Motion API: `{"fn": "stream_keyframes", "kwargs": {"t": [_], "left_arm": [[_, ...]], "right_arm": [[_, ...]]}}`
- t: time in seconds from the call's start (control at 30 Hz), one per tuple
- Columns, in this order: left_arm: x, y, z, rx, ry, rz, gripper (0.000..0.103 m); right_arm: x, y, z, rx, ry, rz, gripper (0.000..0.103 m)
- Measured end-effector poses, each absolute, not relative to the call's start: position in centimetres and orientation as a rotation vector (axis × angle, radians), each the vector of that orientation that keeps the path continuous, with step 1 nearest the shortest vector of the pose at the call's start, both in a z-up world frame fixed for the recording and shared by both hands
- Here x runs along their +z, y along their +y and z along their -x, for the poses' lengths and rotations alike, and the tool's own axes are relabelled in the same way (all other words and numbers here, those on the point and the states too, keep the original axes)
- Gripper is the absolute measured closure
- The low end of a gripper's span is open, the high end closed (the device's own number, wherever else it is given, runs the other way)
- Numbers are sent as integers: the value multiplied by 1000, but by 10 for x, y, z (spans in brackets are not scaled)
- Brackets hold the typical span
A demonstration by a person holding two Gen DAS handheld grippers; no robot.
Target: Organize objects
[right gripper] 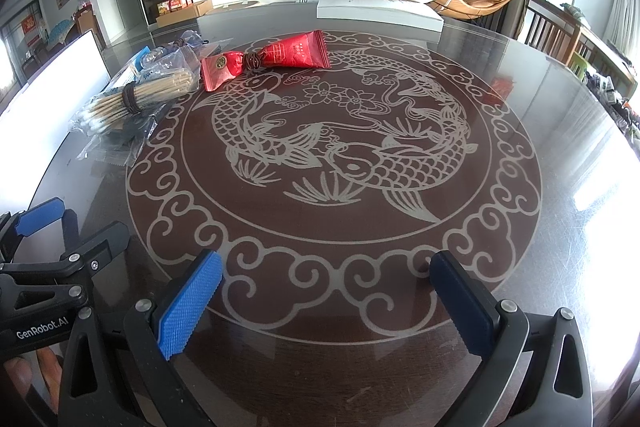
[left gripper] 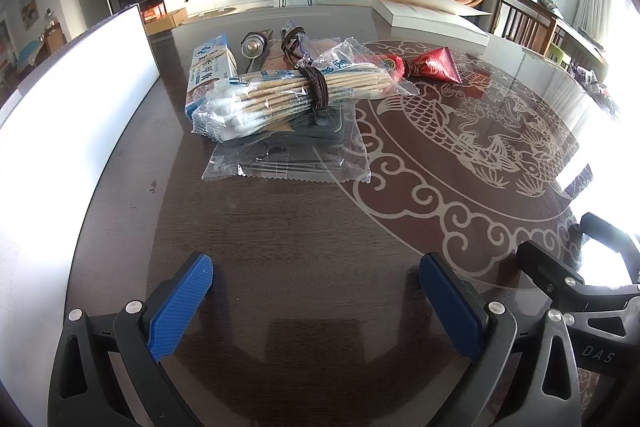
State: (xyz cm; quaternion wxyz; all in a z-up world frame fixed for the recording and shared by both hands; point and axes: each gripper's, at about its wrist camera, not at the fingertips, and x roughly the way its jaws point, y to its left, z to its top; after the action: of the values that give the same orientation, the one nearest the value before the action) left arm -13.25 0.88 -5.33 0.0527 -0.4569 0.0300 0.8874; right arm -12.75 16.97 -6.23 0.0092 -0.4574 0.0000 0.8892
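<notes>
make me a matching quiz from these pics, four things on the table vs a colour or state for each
Things:
1. cotton swab bundle
2. snack packet
3. toothpaste box
4. left tool

States:
A. red, cinched at the middle by a brown cord
B. open, holding nothing
C. blue and white, lying behind the swabs
D. in clear plastic, wrapped with a brown cord

Pairs: 1-D, 2-A, 3-C, 4-B
</notes>
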Motion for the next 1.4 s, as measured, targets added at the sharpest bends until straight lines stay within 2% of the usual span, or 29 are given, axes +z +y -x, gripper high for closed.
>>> {"fn": "stream_keyframes", "kwargs": {"t": [1.4], "left_arm": [[-55, 8, 134, 2695, 82, 1384, 0]], "right_arm": [[-62, 171, 131, 2765, 10, 1423, 0]]}}
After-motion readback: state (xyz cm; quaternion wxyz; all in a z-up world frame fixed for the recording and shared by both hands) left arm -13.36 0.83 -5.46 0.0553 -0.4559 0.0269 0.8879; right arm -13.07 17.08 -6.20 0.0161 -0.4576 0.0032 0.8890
